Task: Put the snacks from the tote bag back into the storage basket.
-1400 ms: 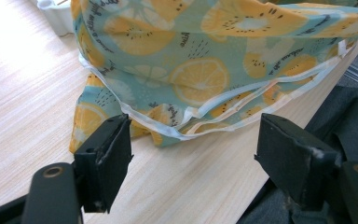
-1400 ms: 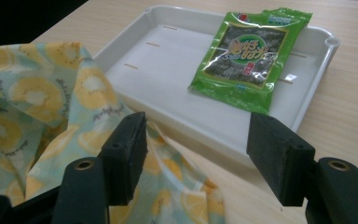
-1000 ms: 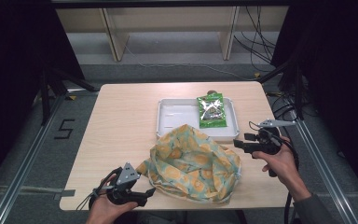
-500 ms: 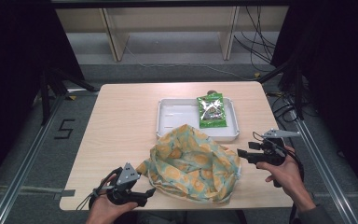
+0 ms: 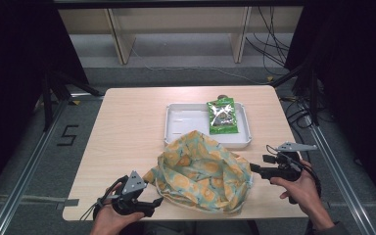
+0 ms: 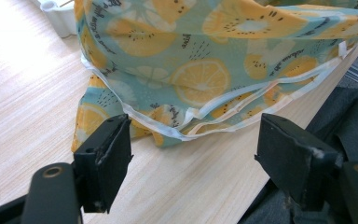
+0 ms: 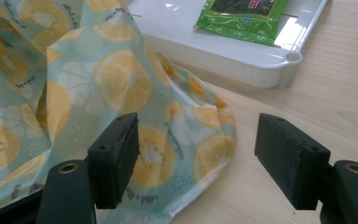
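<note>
Both pairs of fingers stand wide apart and hold nothing: the left gripper (image 5: 157, 201) faces the fruit-print bag (image 5: 203, 171) at its seven o'clock corner, while the right gripper (image 5: 252, 169), jaws just opened further, faces its three o'clock edge. That bag lies crumpled on the table (image 5: 127, 127), at six o'clock of the white tray (image 5: 176, 128). Each pinch should probably catch the white hem (image 6: 168, 133), not loose folds.

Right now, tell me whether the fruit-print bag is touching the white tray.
Touching. In the high view the fruit-print bag laps over the near rim of the white tray; the right gripper view also shows the cloth lying against that rim, with no gap.
</note>
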Tool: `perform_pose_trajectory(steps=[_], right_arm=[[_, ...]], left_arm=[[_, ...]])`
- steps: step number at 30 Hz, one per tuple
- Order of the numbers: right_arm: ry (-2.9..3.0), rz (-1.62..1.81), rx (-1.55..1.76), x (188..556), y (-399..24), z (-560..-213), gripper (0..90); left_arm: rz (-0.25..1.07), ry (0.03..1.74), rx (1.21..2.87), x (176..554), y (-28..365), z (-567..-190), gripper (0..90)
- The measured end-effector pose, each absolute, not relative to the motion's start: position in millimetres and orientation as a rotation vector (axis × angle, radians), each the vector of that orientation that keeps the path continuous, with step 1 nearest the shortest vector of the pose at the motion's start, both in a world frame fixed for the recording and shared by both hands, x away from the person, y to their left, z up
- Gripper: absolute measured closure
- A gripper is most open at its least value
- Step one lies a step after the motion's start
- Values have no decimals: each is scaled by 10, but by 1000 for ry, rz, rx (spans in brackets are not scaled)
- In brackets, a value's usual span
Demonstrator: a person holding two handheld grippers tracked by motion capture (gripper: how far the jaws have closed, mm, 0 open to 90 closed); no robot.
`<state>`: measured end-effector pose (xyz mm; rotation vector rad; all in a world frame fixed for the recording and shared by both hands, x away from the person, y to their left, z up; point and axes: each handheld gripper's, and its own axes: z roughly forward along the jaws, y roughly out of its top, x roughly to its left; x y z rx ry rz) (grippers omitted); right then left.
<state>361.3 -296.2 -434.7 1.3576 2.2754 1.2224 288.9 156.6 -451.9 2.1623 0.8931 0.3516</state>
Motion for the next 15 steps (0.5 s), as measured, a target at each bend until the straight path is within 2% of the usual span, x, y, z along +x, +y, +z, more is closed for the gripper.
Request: perform_pose_trajectory(steps=[2,15], right_arm=[[2265,1223,1417,3544,-2946,-4337,313],[2269,1231,1383,3330,-3018,-4379,307]], left_arm=[[357,862,2201,2898,1590,-4506,258],[357,880,2180,2889,1579,-4509,258]])
